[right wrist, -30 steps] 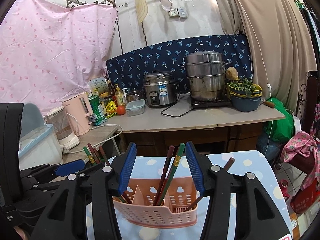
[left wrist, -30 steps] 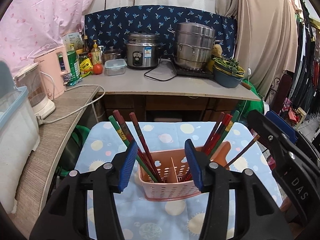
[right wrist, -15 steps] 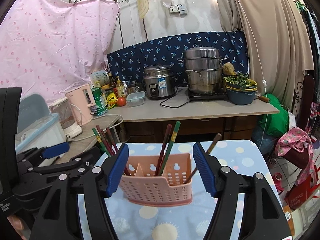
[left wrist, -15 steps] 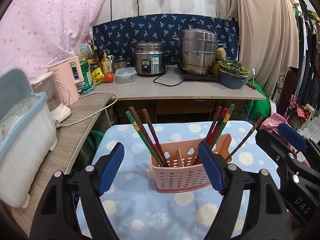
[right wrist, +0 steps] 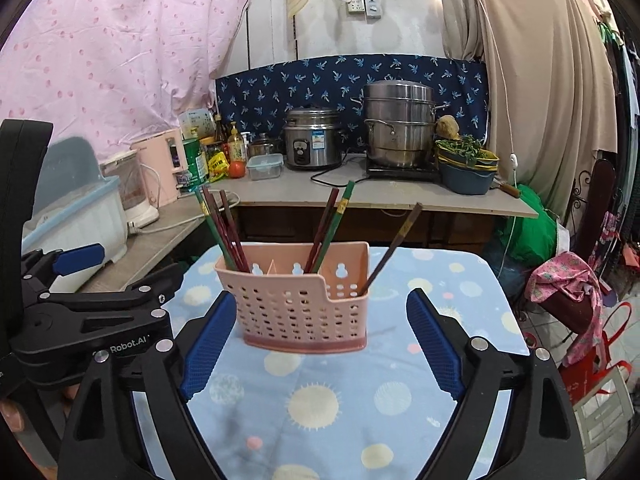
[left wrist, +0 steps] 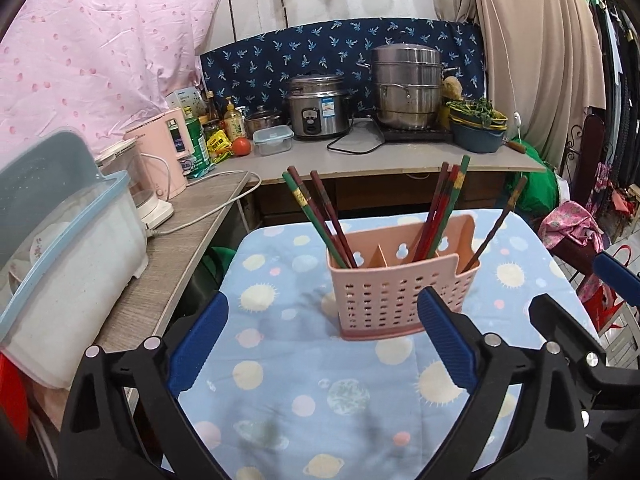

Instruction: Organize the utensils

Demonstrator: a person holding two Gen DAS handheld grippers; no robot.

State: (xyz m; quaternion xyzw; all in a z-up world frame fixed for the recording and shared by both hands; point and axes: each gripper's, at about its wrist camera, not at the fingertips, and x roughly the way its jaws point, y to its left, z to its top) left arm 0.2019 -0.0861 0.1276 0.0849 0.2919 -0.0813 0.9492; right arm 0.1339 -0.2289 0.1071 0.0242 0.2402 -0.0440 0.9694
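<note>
A pink perforated utensil basket [left wrist: 400, 292] [right wrist: 304, 308] stands on a table covered with a blue planet-print cloth [left wrist: 280, 380] [right wrist: 340, 400]. Red, green and brown chopsticks [left wrist: 320, 216] [right wrist: 336, 220] lean in its compartments, some at the left end, some in the middle, one brown stick at the right end. My left gripper [left wrist: 322, 338] sits in front of the basket, jaws opening, with nothing between the blue pads. My right gripper [right wrist: 320, 342] is also short of the basket, jaws opening and empty. Each gripper shows at the edge of the other's view.
A white dish box with a blue lid [left wrist: 60, 264] and a pink kettle [left wrist: 160, 156] stand on the wooden counter at left. Behind are a rice cooker [left wrist: 318, 106], a steel steamer pot [left wrist: 408, 88] and a bowl of greens [left wrist: 476, 128]. Clothes hang at right.
Both grippers have drawn back from the basket and their jaws have spread wide. The basket with its chopsticks stays on the cloth and now appears farther off.
</note>
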